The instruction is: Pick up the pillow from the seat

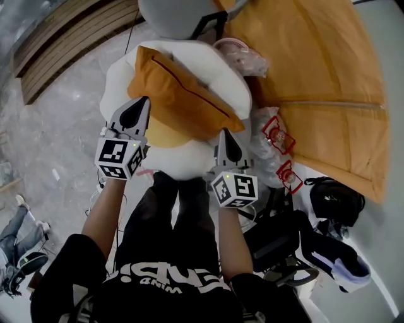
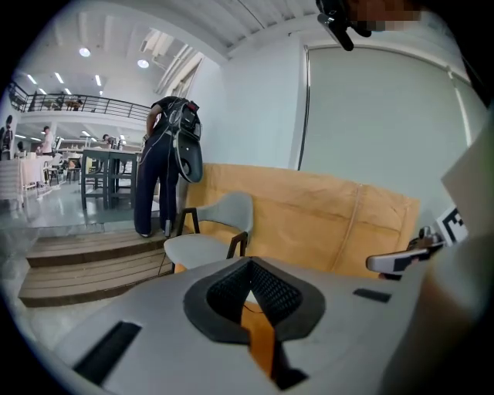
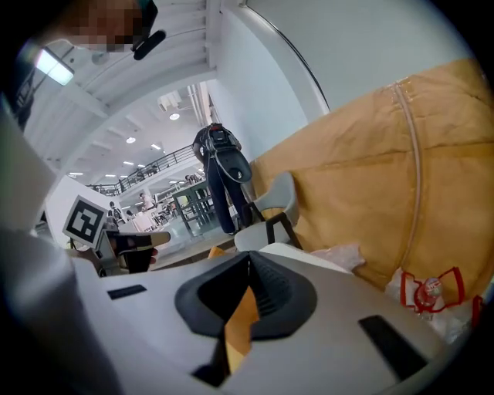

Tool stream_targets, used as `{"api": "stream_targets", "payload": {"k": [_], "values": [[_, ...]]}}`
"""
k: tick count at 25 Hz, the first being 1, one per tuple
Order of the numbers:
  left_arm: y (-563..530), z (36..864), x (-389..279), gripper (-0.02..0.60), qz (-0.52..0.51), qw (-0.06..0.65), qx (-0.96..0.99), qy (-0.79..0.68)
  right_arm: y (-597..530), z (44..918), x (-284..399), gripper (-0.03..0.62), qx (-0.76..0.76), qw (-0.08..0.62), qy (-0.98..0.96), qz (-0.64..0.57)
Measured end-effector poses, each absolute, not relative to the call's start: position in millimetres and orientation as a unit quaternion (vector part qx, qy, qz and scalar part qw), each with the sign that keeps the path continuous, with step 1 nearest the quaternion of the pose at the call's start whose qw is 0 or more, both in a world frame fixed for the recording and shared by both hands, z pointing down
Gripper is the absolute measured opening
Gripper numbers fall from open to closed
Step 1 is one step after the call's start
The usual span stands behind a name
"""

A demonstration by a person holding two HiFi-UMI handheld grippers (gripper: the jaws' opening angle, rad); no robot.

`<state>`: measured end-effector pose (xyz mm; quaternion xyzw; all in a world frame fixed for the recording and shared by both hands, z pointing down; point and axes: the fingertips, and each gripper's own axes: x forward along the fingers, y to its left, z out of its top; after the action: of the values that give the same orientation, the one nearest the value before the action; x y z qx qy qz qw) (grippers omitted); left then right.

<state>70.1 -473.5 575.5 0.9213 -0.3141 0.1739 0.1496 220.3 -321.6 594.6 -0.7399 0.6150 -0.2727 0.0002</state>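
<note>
**Both grippers closed at the pillow's near side, pillow on the seat**

Our forearms run up from the frame's bottom, nearly parallel. The left gripper (image 1: 142, 101) reaches higher, tips over the pillow's (image 1: 180, 94) left edge. The right gripper (image 1: 226, 134) sits at its lower-right end. Both pairs of jaws are together, and orange shows through the slit between them; we can't tell whether fabric is caught. The pillow lies on the white seat (image 1: 183, 164), long axis upper left to lower right. Bare floor (image 1: 57, 126) lies to the left, plastic bags (image 1: 262, 142) crowd the right edge, and a grey chair (image 1: 177, 16) is just above.
</note>
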Motion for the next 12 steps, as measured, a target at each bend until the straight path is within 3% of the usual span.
{"api": "stream_targets", "payload": {"k": [9,12], "values": [[-516.8,659.6,68.1,0.011,0.236,0.190,0.893,-0.332,-299.7,679.8,252.0,0.023,-0.758,0.000,0.557,-0.340],[-528.6,686.8,66.8,0.067,0.255,0.203,0.884,-0.334,-293.3,708.7,258.6,0.025,-0.761,-0.009,0.537,-0.363]]}}
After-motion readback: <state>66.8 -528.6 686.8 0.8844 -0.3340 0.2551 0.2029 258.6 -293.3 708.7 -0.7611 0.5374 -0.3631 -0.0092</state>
